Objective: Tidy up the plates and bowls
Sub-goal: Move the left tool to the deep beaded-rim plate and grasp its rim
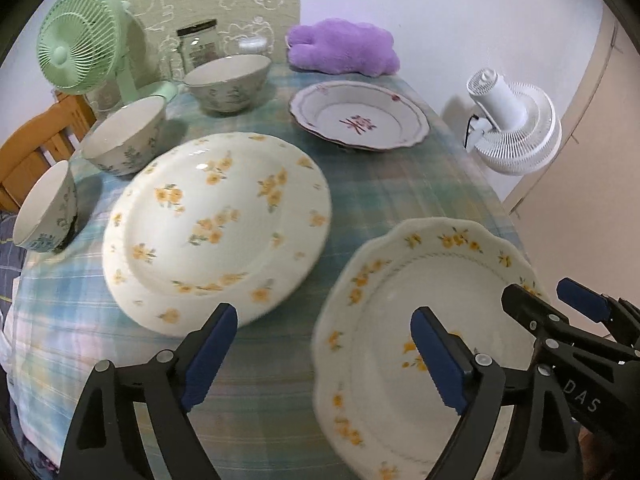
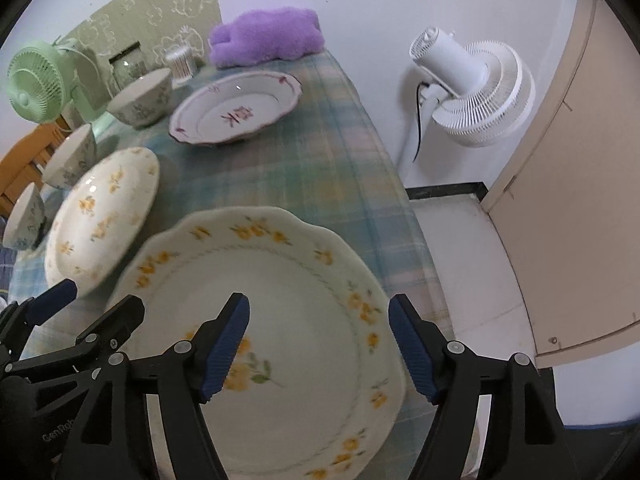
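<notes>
Left tongs (image 1: 324, 354) gaping empty above plaid-clothed tabletop (image 1: 392, 188), right tongs (image 2: 320, 344) wide open straddling scalloped yellow-flowered ceramic plate (image 2: 288, 292) overhanging near tabletop edge, round yellow-flowered plate (image 1: 216, 224) just beside, bare cloth beyond.

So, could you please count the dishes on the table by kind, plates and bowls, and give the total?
Plates: 3, the round yellow-flower plate, the scalloped yellow-flower plate and the red-pattern plate.
Bowls: 3, the far bowl, the middle bowl and the near bowl.
Total: 6 dishes.
</notes>
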`<action>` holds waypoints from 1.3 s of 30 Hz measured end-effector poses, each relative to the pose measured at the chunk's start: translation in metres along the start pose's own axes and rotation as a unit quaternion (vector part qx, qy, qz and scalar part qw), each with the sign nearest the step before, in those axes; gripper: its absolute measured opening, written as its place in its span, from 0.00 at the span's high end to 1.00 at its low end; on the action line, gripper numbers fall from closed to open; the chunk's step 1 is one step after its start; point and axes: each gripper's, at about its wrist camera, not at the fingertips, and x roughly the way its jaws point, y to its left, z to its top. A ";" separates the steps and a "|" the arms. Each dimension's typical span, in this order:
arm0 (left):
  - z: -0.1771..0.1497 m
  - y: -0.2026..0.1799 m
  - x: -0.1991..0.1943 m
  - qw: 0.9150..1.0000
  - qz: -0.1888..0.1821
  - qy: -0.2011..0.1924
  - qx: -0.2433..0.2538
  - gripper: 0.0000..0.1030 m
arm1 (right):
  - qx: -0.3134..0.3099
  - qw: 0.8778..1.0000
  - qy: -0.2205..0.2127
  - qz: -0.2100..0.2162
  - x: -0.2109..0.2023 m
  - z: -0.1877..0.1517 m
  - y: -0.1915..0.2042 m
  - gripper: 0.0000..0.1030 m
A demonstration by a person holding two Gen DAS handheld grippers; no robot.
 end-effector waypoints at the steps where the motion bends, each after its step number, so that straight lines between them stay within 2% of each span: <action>1: -0.001 0.005 -0.002 1.000 0.000 -0.002 0.000 0.11 | 0.001 1.000 -0.003 -0.001 -0.003 0.000 0.004 0.27; 15: 0.012 0.095 -0.024 1.000 -0.003 -0.027 -0.001 0.09 | 0.017 0.998 -0.051 -0.015 -0.027 0.003 0.095 0.27; 22: 0.027 0.130 -0.017 0.999 -0.013 -0.030 0.005 0.09 | 0.038 0.997 -0.066 -0.030 -0.026 0.017 0.135 0.27; 26: 0.037 0.138 -0.012 0.999 0.009 -0.045 0.020 0.09 | 0.033 0.995 -0.079 -0.042 -0.022 0.029 0.152 0.27; 31: 0.051 0.148 0.002 0.999 0.020 -0.049 0.001 0.09 | 0.021 0.995 -0.086 -0.037 -0.011 0.050 0.162 0.27; 39: 0.070 0.149 0.039 0.998 0.043 -0.039 -0.019 0.09 | 0.015 0.997 -0.070 -0.019 0.031 0.077 0.159 0.27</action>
